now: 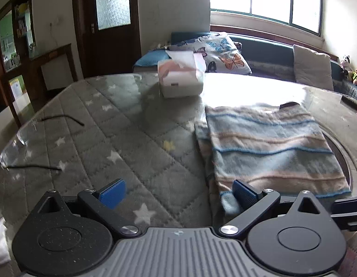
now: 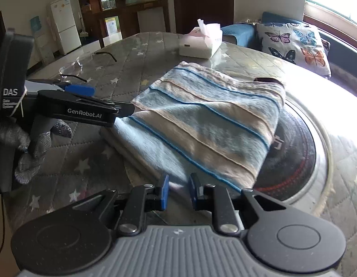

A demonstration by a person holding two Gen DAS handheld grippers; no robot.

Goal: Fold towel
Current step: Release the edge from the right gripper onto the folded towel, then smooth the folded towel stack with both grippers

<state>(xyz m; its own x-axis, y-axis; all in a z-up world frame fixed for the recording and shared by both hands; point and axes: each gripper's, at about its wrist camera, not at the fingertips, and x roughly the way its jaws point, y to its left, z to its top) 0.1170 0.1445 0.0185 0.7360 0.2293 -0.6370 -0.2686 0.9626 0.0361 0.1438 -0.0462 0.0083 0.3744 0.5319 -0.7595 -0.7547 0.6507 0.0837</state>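
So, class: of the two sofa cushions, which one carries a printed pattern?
The butterfly-print cushion beside the tissue box; the plain beige cushion has none.

fluffy pale-blue and beige striped towel (image 2: 201, 124) with thin blue lines | folded into a layered rectangle | laid flat on the quilted grey star-patterned table cover (image 2: 97, 161) | one end overlapping the round dark inset (image 2: 296, 152)

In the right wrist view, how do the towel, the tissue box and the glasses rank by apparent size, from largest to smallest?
1. towel, clearly largest.
2. tissue box and glasses: they cover similar areas, and both lie far from the camera, so I leave them unranked.
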